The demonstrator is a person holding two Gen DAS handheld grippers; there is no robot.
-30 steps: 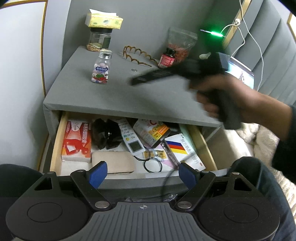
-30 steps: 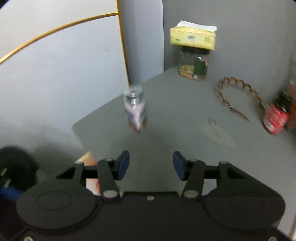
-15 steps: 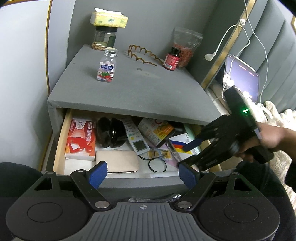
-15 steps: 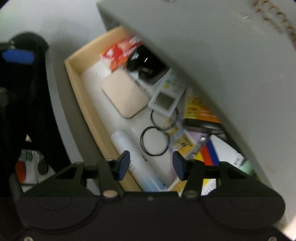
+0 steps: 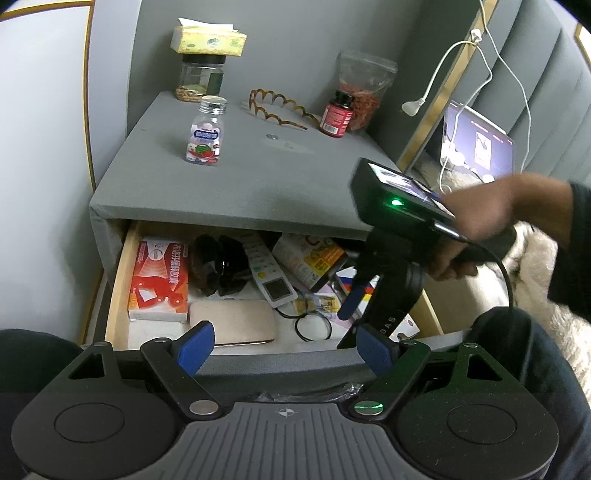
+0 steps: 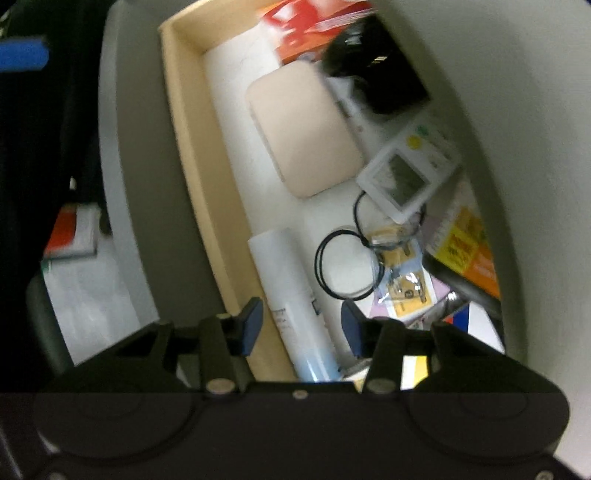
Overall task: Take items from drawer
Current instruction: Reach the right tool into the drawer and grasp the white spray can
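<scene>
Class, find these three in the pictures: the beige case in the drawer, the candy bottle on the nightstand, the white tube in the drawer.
beige case (image 5: 232, 320), left wrist view, top face.
candy bottle (image 5: 206, 137), left wrist view, label.
white tube (image 6: 291, 295), right wrist view, middle of body.

Back of drawer (image 5: 122, 280) hidden under grey cabinet top (image 5: 236, 192). Boxes at right (image 5: 314, 258) partly covered by right gripper (image 5: 354, 295). White tube (image 6: 291, 288) cut off below by gripper body. Red box (image 6: 314, 22) cropped at upper edge, smeared with blur; print on labels unreadable.
</scene>
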